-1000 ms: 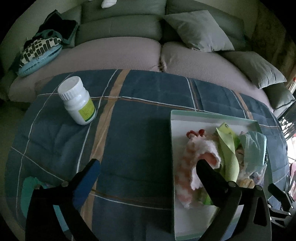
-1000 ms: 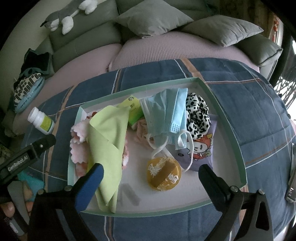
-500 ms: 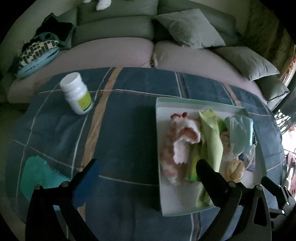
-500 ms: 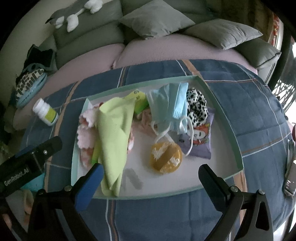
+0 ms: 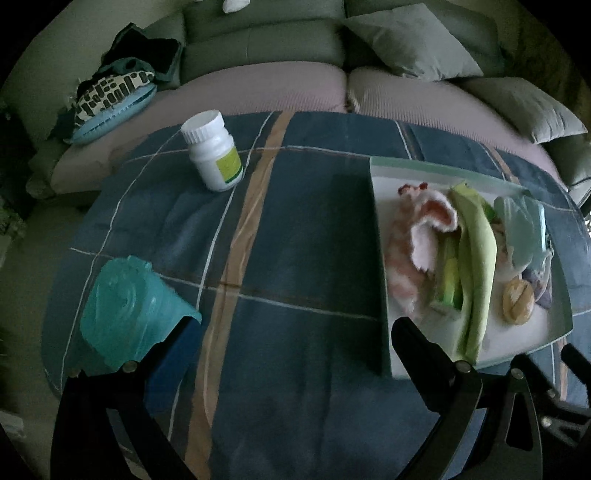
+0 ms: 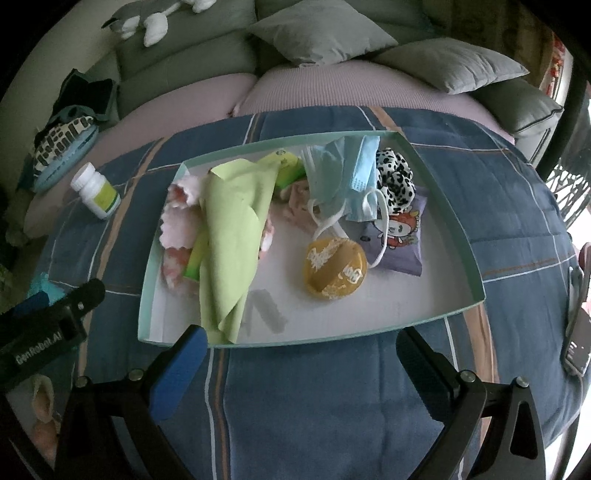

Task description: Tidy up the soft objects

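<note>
Right gripper (image 6: pixel 295 363): jaws wide apart, empty — poised just short of the tray (image 6: pixel 447 315).
Left gripper (image 5: pixel 291 341): jaws apart, empty, left of the tray.
Soft objects: green cloth (image 6: pixel 232 221), face mask (image 6: pixel 347 173) — gathered inside the tray.
Teal bag (image 5: pixel 129 304): left of the tray, likely next.

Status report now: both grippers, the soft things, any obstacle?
Left gripper and right gripper: jaws open, empty. Soft things piled in tray. Pill bottle stands outside the tray.

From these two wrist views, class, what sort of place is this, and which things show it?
Most likely a home living room: a sofa with grey cushions, a plush toy on its back, and a plaid quilt spread over a table.
</note>
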`<state>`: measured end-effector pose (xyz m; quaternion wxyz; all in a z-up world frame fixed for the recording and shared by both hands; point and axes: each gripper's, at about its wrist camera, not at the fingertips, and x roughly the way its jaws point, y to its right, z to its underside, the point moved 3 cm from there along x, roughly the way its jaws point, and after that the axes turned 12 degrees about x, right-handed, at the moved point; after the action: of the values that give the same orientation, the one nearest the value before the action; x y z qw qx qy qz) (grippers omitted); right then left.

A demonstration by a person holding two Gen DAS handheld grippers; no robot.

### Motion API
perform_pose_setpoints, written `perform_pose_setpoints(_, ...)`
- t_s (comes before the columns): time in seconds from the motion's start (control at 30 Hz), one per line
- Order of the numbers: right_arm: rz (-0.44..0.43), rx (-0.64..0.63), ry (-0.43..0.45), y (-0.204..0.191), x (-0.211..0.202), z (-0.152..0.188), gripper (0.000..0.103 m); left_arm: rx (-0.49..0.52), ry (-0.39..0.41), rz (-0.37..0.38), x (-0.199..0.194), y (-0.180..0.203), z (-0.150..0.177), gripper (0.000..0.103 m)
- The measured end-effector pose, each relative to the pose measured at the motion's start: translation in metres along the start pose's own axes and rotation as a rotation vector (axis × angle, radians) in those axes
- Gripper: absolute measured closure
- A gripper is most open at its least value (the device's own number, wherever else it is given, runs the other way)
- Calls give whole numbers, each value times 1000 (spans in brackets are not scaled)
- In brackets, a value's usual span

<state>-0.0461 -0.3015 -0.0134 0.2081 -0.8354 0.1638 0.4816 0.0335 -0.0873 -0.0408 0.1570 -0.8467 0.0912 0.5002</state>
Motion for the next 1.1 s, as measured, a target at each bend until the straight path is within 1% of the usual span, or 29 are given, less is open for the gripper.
perform_pose_setpoints(0.3, -6, 15, 4, 5, -3, -2, 0, 10, 1, -2, -2, 0, 3, 0)
perform_pose_setpoints(0.5, -9, 23, -4, 6, 2, -3, 0, 20, -7, 2, 1, 2, 2, 0)
perform_pose_setpoints(1.1, 6, 1, 2, 6, 8, -8, 0, 48, -21, 26, 3, 6, -1, 0)
